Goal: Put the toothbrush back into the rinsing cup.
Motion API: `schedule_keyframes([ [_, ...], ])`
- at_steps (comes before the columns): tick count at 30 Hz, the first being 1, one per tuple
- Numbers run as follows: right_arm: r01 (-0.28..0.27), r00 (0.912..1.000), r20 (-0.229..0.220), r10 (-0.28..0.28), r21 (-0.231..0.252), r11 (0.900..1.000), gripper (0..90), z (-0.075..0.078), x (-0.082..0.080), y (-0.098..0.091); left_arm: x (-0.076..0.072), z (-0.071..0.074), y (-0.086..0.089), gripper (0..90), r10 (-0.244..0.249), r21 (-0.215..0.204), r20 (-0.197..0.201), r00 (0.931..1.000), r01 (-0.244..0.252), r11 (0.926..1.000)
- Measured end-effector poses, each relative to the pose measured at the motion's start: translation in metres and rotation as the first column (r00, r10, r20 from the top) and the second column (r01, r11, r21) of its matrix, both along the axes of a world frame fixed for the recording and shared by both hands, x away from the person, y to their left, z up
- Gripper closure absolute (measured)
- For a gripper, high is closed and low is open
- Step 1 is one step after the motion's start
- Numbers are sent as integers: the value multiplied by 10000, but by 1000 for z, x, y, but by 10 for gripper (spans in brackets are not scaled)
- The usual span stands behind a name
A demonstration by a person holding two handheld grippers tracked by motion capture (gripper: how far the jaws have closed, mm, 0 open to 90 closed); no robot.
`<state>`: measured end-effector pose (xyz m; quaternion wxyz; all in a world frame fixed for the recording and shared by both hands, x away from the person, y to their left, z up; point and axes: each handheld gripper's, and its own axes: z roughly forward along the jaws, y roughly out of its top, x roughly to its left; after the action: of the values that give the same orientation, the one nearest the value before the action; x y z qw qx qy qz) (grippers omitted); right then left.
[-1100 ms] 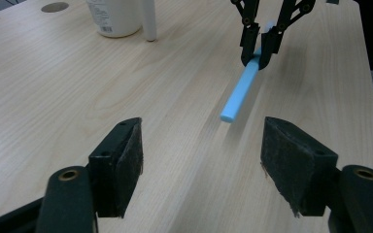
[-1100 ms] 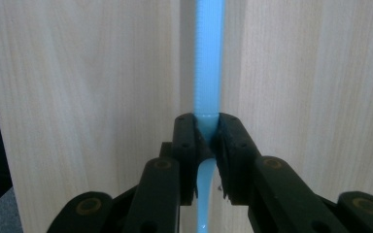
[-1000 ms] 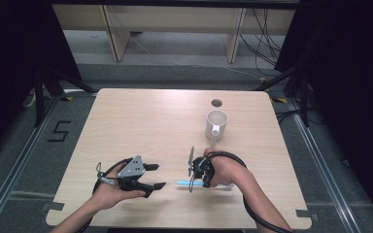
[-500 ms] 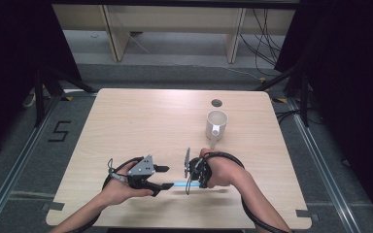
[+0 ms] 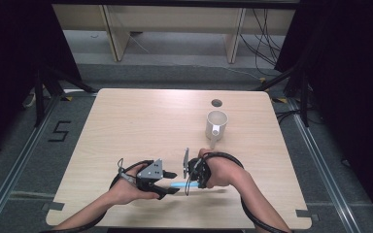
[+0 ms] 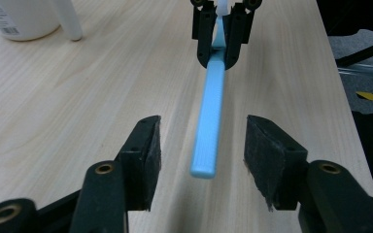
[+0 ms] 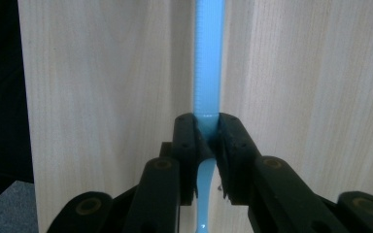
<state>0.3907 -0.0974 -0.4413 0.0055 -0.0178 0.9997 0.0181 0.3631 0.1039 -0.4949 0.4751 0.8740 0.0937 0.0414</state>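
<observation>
A light blue plastic handle (image 5: 178, 185) hangs level just above the table's near edge. My right gripper (image 7: 207, 128) is shut on its narrow neck, and the ribbed handle (image 7: 208, 58) runs straight out from the jaws. My left gripper (image 6: 203, 145) is open, its two pads standing either side of the handle's free end (image 6: 205, 160) without touching it. In the left gripper view the right gripper (image 6: 219, 39) faces me from the far end. From above, the left gripper (image 5: 167, 182) and right gripper (image 5: 188, 180) sit tip to tip.
A white mug (image 5: 216, 125) stands upright at the table's right of centre, beyond the right hand; it also appears as the mug (image 6: 24, 17) at top left. A round cable hole (image 5: 216, 103) lies behind it. The wooden table (image 5: 136, 126) drops off just past both hands.
My left gripper has slid right, toward the right gripper, until its open jaws straddle the handle's free end. The right gripper has kept hold of the handle and barely moved.
</observation>
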Motion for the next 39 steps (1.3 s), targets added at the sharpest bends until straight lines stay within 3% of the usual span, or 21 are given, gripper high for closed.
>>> schedule_keyframes([
  [1, 426, 9991, -75, -426, -76, 9991, 791, 1, -4, 1, 1, 0, 0, 488, -52, 112, -2, 10000, 52, 9999],
  [11, -69, 10000, 17, 69, 39, 10000, 791, 2, -2, 5, 3, -5, -4, 613, -329, 41, -657, 9973, 333, 9994],
  [13, -73, 10000, -23, 73, 62, 10000, 791, 2, -2, 5, 3, -4, -5, 621, -399, 32, -675, 9969, 402, 9992],
  [14, 196, 9998, -98, -195, 101, 9998, 791, 2, -4, 6, 3, -4, -5, 633, -409, -23, -738, 9964, 408, 9992],
  [17, -88, 9999, -72, 88, 62, 9999, 791, 2, -4, 8, 4, -5, -6, 657, -545, 344, -627, 9965, 567, 9978],
  [18, -131, 9999, -68, 132, 31, 9999, 791, 3, -5, 9, 3, -6, -7, 666, -535, 218, -844, 9950, 555, 9982],
  [24, -198, 9998, -89, 198, 45, 9998, 791, 5, -6, 11, 5, -7, -8, 724, -586, 463, -731, 9956, 620, 9970],
  [25, -521, 9986, -78, 522, 95, 9986, 791, 5, -4, 13, 4, -7, -8, 743, -545, 388, -775, 9955, 576, 9976],
  [29, -434, 9991, -1, 434, 55, 9990, 791, 5, -6, 12, 3, -8, -8, 762, -611, 506, -811, 9948, 654, 9966],
  [30, -794, 9968, 35, 794, 130, 9968, 791, 4, -5, 13, 3, -8, -9, 766, -617, 530, -805, 9948, 661, 9964],
  [31, -819, 9966, 57, 818, 174, 9965, 792, 4, -5, 13, 3, -8, -9, 768, -637, 541, -836, 9945, 684, 9962],
  [34, -378, 9993, -1, 378, 5, 9993, 791, 6, -8, 13, 3, -7, -10, 773, -576, 632, -807, 9951, 628, 9960],
  [39, -374, 9992, -102, 374, -83, 9993, 791, 8, -8, 14, 2, -5, -10, 777, -720, 621, -963, 9927, 782, 9950],
])
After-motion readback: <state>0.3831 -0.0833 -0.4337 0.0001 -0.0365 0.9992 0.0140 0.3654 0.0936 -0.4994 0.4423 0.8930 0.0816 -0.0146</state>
